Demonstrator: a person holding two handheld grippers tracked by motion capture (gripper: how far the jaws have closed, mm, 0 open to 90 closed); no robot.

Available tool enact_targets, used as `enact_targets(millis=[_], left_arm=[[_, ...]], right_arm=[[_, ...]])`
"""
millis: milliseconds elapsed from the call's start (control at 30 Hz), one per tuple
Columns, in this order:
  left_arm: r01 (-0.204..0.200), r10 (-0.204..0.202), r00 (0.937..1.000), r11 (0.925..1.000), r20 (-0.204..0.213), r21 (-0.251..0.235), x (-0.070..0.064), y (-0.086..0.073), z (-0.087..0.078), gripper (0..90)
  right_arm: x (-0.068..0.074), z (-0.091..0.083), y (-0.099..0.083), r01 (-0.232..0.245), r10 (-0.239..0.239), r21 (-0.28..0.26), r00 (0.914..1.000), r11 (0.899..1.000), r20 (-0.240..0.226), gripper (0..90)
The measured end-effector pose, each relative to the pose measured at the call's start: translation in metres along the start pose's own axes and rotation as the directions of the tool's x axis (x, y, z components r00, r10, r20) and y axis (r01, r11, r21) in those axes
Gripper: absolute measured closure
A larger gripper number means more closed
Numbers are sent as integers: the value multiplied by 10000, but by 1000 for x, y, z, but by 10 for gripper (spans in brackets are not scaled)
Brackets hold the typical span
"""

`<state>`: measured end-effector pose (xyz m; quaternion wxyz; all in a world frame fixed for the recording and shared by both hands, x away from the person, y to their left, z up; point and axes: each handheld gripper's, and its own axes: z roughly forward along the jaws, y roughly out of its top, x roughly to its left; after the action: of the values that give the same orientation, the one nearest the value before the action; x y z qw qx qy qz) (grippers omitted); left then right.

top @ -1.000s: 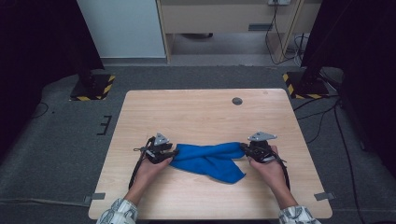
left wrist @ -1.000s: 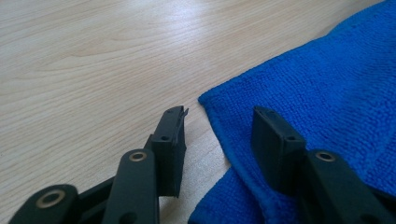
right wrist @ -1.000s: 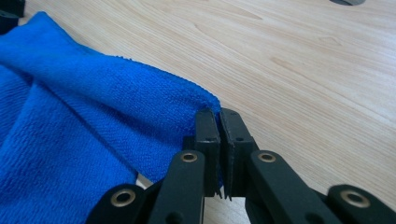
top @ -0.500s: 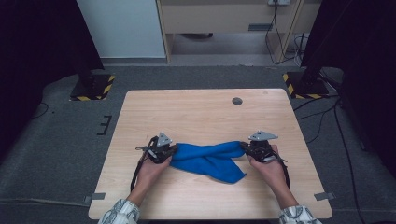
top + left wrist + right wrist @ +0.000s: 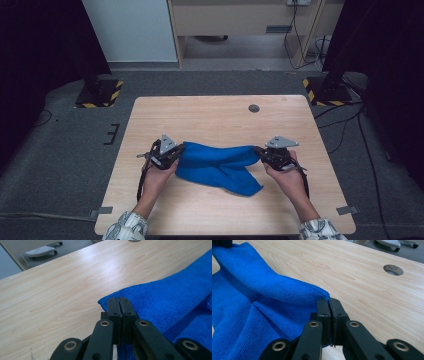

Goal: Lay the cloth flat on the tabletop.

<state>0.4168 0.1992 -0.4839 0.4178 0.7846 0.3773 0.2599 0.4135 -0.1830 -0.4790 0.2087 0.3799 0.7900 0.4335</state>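
Note:
A blue cloth (image 5: 218, 163) hangs stretched between my two grippers over the middle of the wooden table (image 5: 220, 117). Its lower flap trails toward the front right. My left gripper (image 5: 177, 150) is shut on the cloth's left corner; in the left gripper view the jaws (image 5: 119, 301) pinch the blue cloth (image 5: 175, 297) at its edge. My right gripper (image 5: 260, 151) is shut on the right corner. In the right gripper view the closed jaws (image 5: 329, 302) hold the hem of the cloth (image 5: 257, 300), which spreads away to the left.
A round cable hole (image 5: 254, 108) sits in the table near its far edge, also seen as the hole (image 5: 393, 269) in the right gripper view. Black stands with yellow-striped bases (image 5: 97, 94) flank the table on the floor. A wheeled base (image 5: 41, 251) stands on the floor beyond.
Both grippers have drawn slightly further apart, pulling the cloth's top edge tauter; otherwise the hold on each corner is the same.

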Motion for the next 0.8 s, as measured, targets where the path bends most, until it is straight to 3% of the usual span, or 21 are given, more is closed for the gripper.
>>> enact_targets(millis=[100, 333, 533, 800], left_arm=[[259, -260, 9997, 9993, -8, -272, 6, 10, -2, 888], [395, -390, 9992, 9970, 92, -659, 8, 27, -7, 890], [212, -210, 9998, 9965, 27, -805, 4, 45, -10, 890], [-5, 5, 10000, 9942, 5, -1080, 1, 66, -14, 891]], right_arm=[[-4, 1, 6, 42, -42, 30, 10000, 10000, 15, 881], [-11, -7, 21, -49, 49, -202, 10000, 9998, -11, 883], [-15, -18, 40, 1, 3, -614, 10000, 9981, 64, 883], [-18, -29, 58, 188, -170, -786, 9996, 9967, 232, 883]])
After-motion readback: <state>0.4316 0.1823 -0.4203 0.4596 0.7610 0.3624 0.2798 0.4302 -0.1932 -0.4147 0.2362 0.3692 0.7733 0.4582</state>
